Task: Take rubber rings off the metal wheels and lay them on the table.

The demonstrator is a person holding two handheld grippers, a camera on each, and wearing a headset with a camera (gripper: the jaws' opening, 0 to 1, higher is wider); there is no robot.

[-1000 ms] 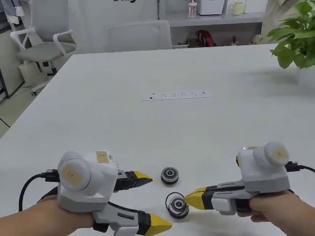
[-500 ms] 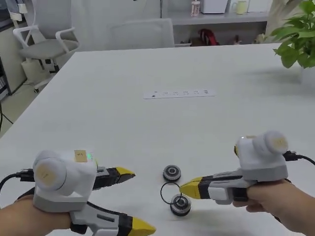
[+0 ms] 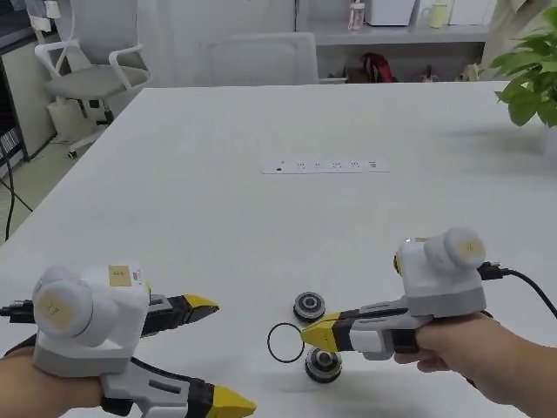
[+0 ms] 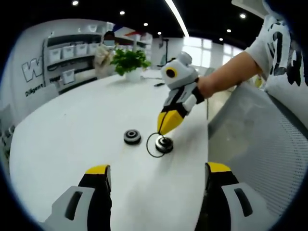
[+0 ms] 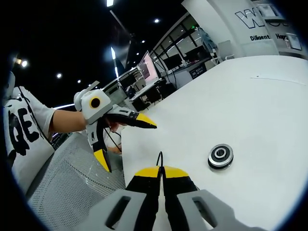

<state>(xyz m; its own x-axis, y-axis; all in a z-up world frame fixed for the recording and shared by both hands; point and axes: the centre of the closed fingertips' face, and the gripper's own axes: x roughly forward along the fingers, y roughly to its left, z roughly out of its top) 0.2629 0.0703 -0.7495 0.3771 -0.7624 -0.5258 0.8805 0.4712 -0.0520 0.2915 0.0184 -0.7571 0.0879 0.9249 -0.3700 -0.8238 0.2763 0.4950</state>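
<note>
Two small metal wheels lie on the white table (image 3: 261, 235), one farther (image 3: 309, 306) and one nearer (image 3: 323, 365). My right gripper (image 3: 310, 333) is shut on a thin black rubber ring (image 3: 269, 343), which hangs off its tip to the left of the nearer wheel, free of it. In the left gripper view the ring (image 4: 147, 147) loops beside that wheel (image 4: 164, 144) under the right gripper (image 4: 166, 126); the other wheel (image 4: 132, 136) sits to its left. My left gripper (image 3: 218, 353) stands open at the near left, holding nothing. The right gripper view has the ring (image 5: 160, 159) edge-on above its shut jaws.
A white power strip (image 3: 325, 165) lies mid-table. A green plant (image 3: 531, 83) stands at the far right edge. An office chair (image 3: 91, 74) and another chair (image 3: 257, 57) stand beyond the table. A cable (image 3: 526, 292) trails from the right gripper.
The right gripper has drawn the ring leftward off the nearer wheel, which stays on the table. The left gripper has pulled back to the left.
</note>
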